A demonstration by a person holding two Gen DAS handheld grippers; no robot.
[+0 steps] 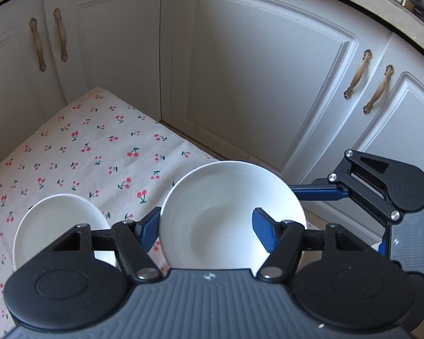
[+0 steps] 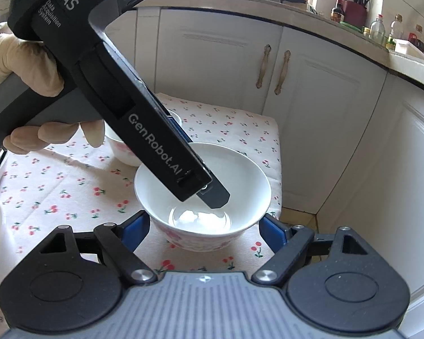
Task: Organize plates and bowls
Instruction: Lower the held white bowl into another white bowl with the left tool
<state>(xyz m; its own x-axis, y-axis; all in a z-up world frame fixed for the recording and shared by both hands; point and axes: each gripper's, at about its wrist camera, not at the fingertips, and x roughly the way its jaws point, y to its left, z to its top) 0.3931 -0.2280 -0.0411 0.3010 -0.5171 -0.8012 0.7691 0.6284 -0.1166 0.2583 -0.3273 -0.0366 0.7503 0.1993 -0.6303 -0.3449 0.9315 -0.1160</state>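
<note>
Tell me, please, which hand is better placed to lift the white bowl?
Probably left: the left gripper has one finger inside the bowl at its wall, while the right gripper only straddles it, open.

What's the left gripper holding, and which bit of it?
The left gripper holds the white bowl by its side wall: one finger inside, the other outside the rim.

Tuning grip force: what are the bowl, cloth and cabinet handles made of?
Bowl: likely glazed ceramic, glossy white with highlights, pink floral outside. Cloth: woven fabric, matte, wrinkled, cherry print. Handles: probably cast metal, antique brass finish, ornate ends.
</note>
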